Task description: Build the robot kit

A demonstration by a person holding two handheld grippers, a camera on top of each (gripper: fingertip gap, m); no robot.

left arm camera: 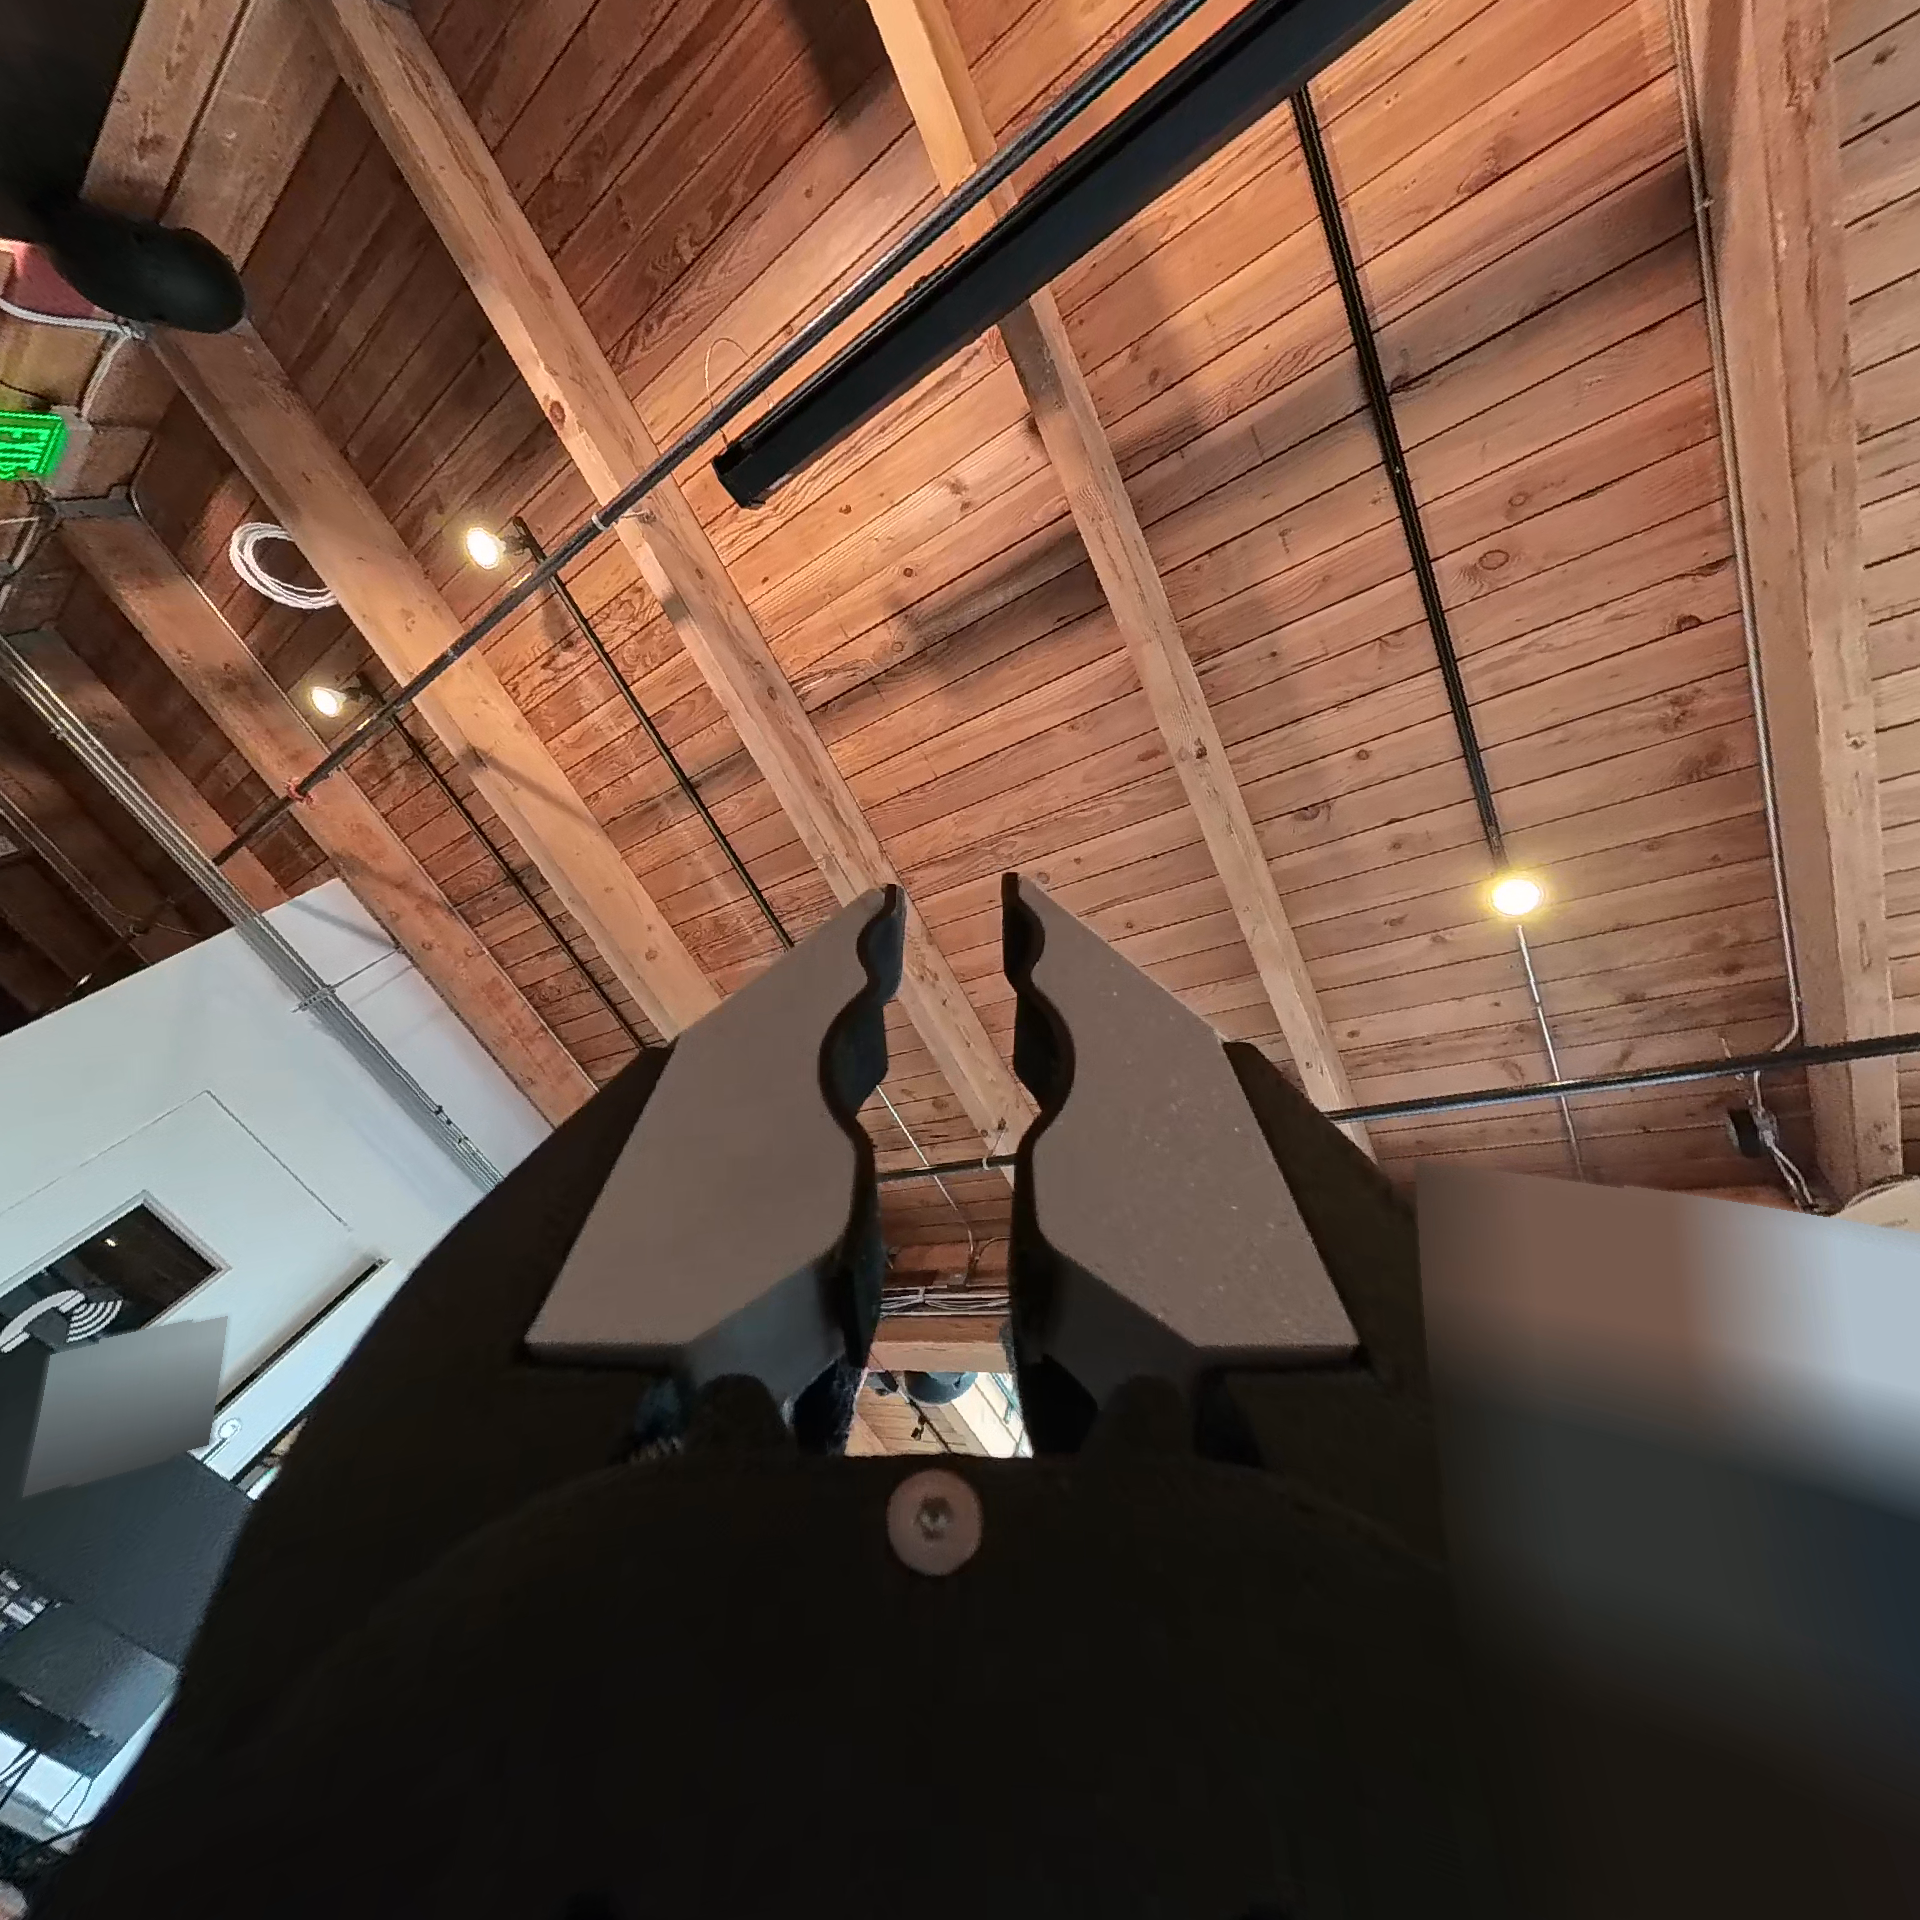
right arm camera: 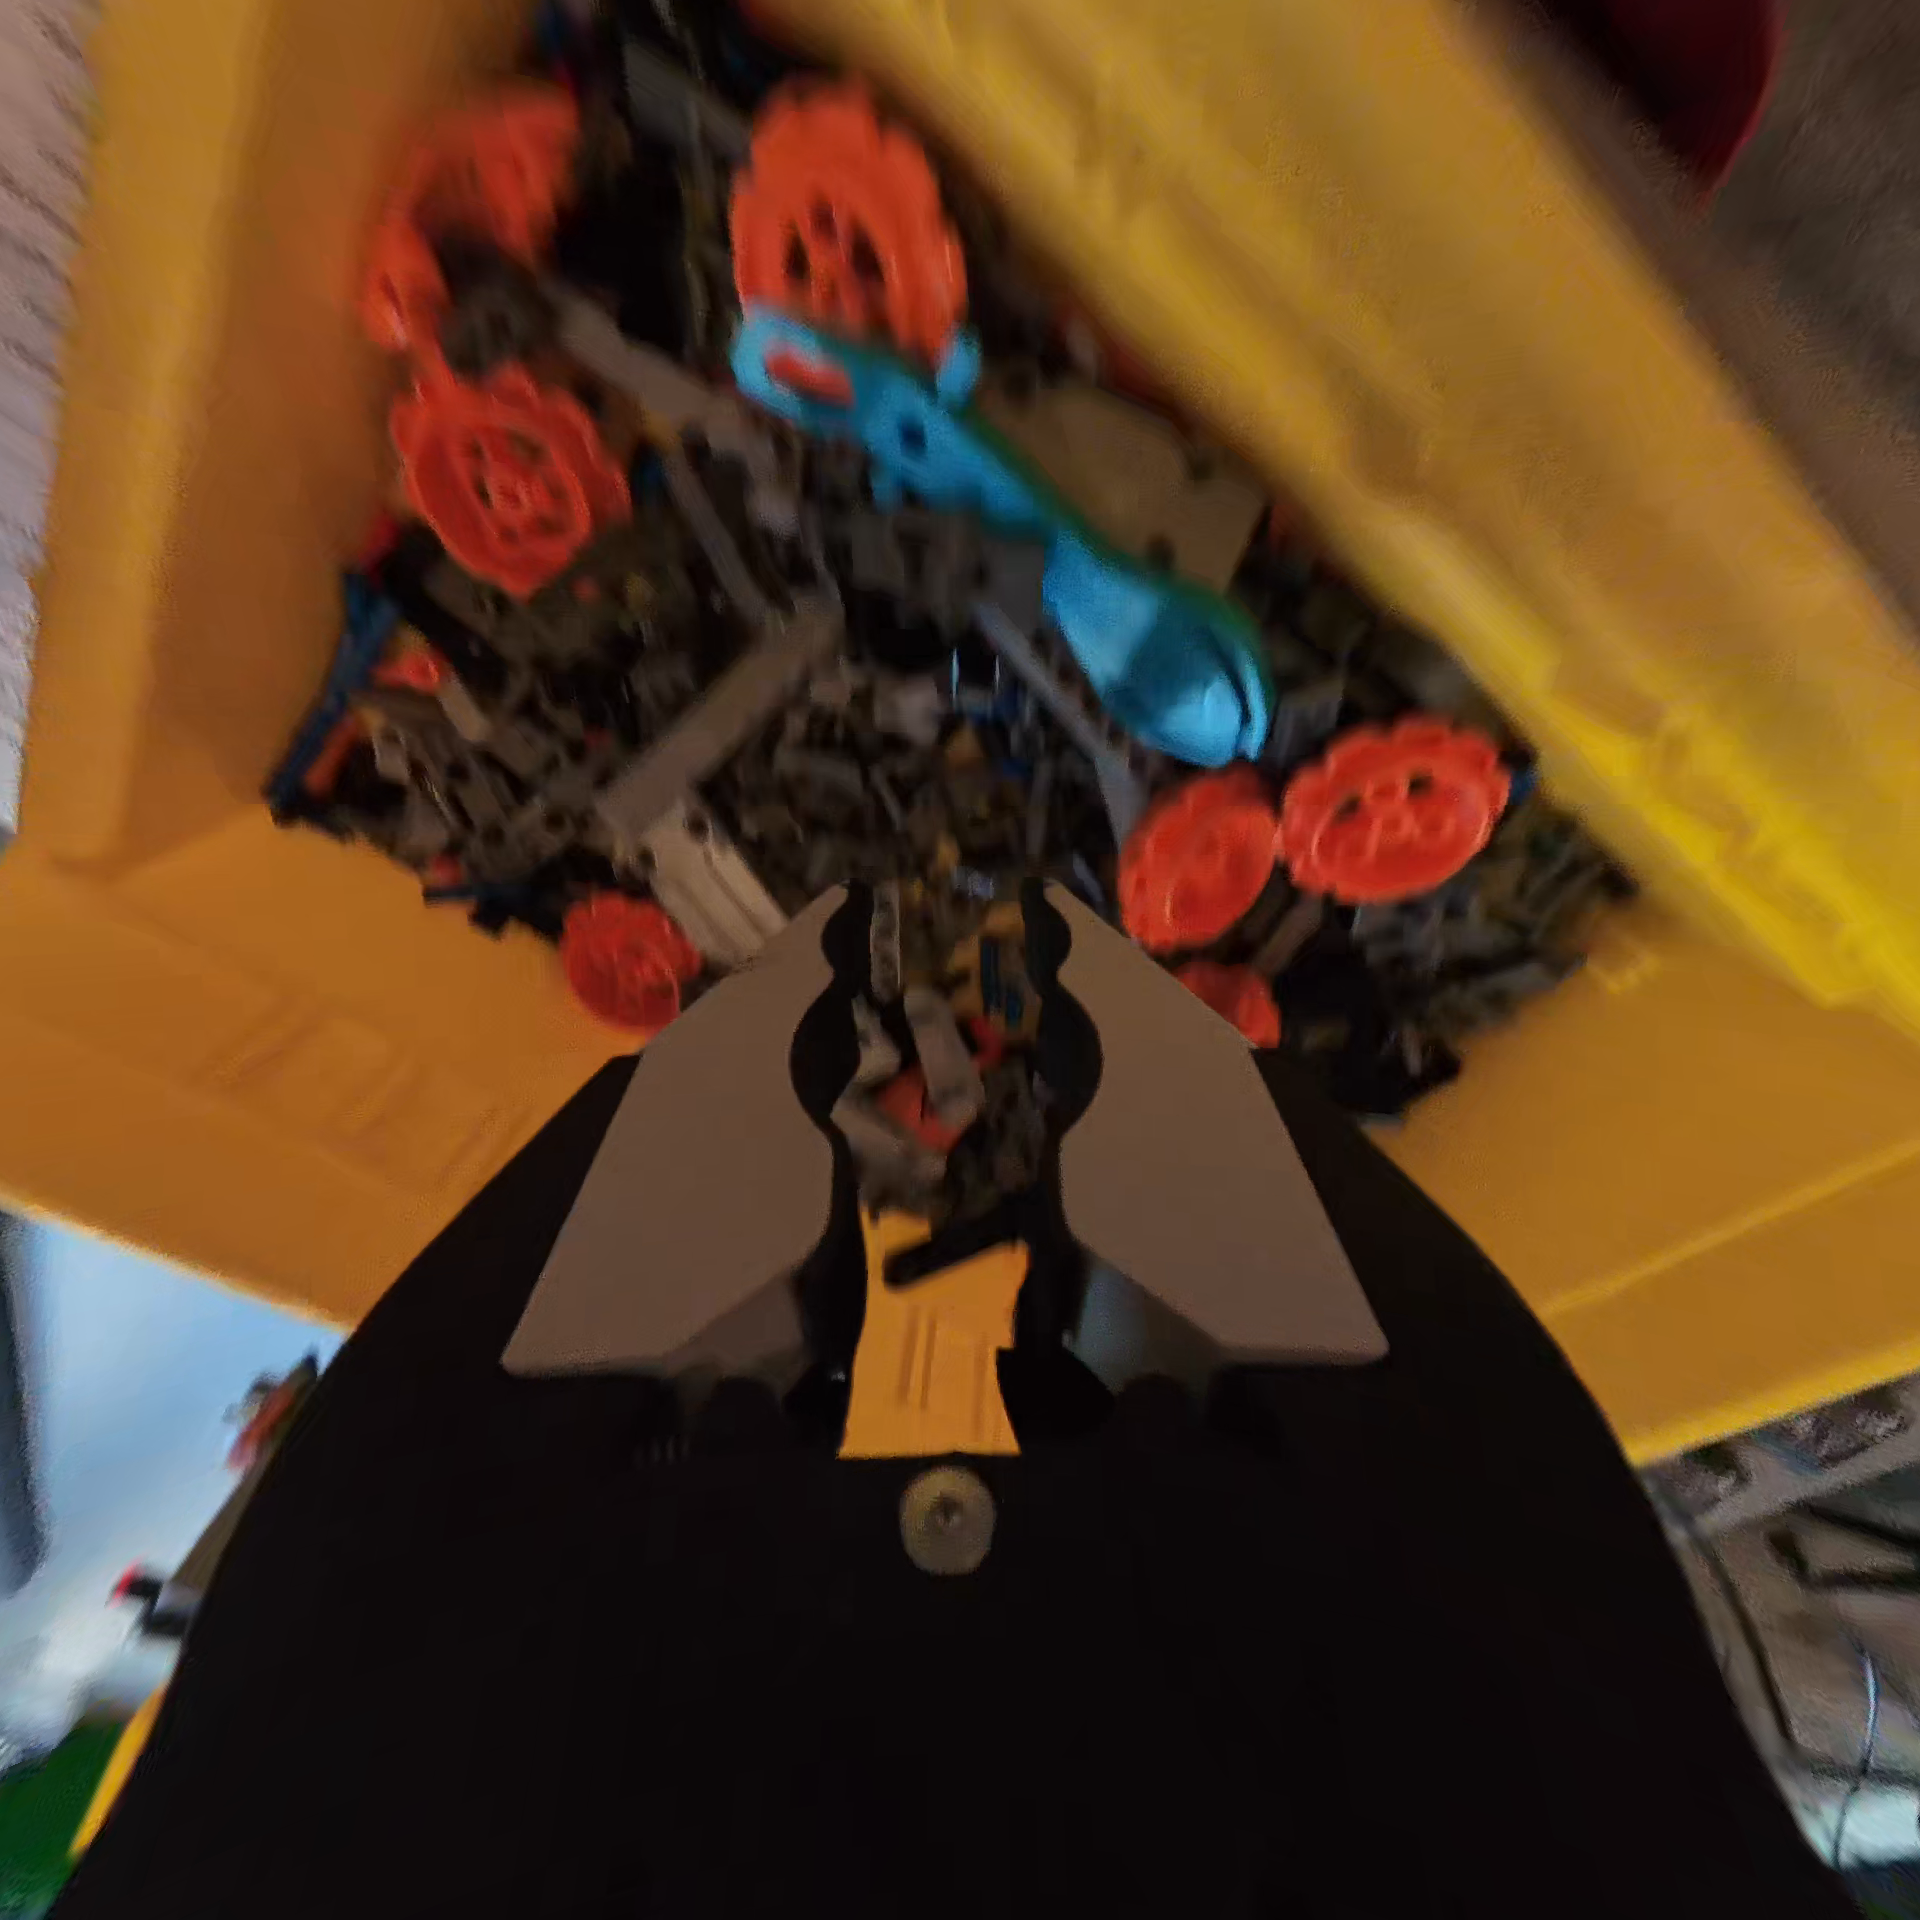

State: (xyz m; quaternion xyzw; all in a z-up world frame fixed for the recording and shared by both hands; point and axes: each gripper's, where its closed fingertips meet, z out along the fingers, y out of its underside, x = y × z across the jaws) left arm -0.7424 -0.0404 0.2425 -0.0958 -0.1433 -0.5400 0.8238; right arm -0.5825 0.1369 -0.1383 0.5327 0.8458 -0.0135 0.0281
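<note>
My left gripper (left arm camera: 956, 894) points up at a wooden plank ceiling (left arm camera: 1039, 623). Its jaws stand a little apart with nothing between them. My right gripper (right arm camera: 943, 894) is open and hangs over a yellow bin (right arm camera: 260, 1091) filled with a heap of small grey and black building-toy parts (right arm camera: 727, 675). Several orange toothed wheels (right arm camera: 509, 478) and a light blue piece (right arm camera: 1143, 644) lie on the heap. Loose parts show through the gap between the right fingers; the view is blurred, and no part looks gripped.
Wooden beams (left arm camera: 727, 644), a black light track (left arm camera: 997, 260) and lit spot lamps (left arm camera: 1515, 894) cross the ceiling. A white wall (left arm camera: 208, 1091) and a green lit sign (left arm camera: 26, 436) are at the left. The bin's yellow walls (right arm camera: 1455, 468) rise around the heap. The gap from one gripper's tips to the other's is roughly 45 cm. To the light blue piece (right arm camera: 1143, 644): right tips about 5 cm, left tips about 40 cm.
</note>
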